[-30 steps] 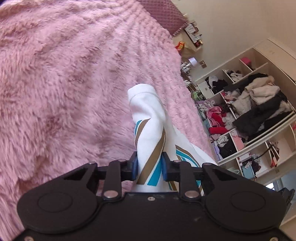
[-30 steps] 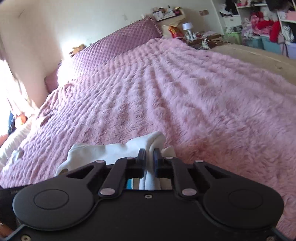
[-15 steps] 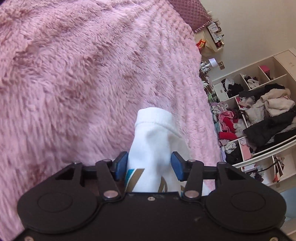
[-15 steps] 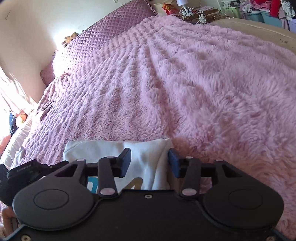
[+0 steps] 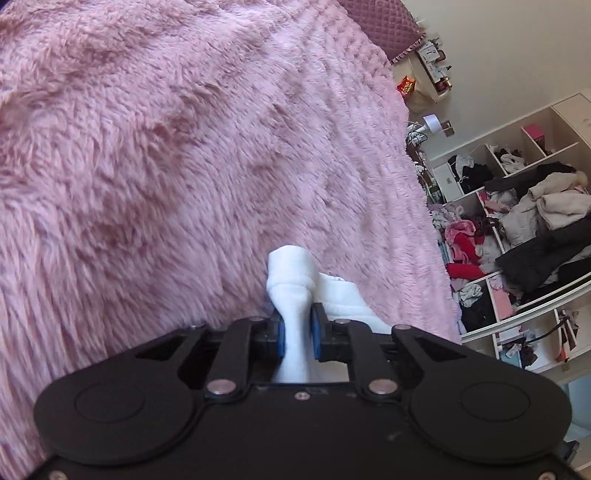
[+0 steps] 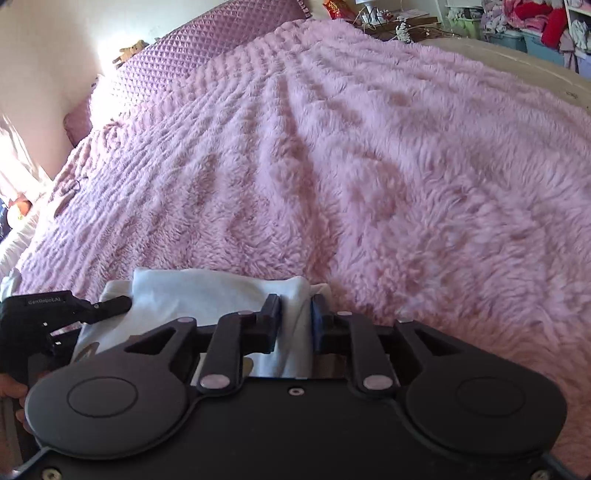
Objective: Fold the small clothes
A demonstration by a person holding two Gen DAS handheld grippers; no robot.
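A small white garment (image 6: 207, 295) lies folded on the fluffy pink blanket (image 6: 332, 166), at the near edge of the bed. My left gripper (image 5: 297, 330) is shut on a bunched white edge of the garment (image 5: 291, 280). My right gripper (image 6: 295, 319) is shut on the garment's right side, pinching a fold between its blue pads. The left gripper also shows in the right wrist view (image 6: 48, 317), at the garment's left corner. Most of the garment is hidden under the gripper bodies.
A quilted purple headboard (image 6: 192, 40) is at the far end of the bed. Open white shelves stuffed with clothes (image 5: 524, 229) stand to the right. A cluttered nightstand (image 6: 384, 22) with a lamp is beside the bed.
Both grippers held the garment, opened half a second ago as it was laid down on the blanket, and have now shut again on its edges.
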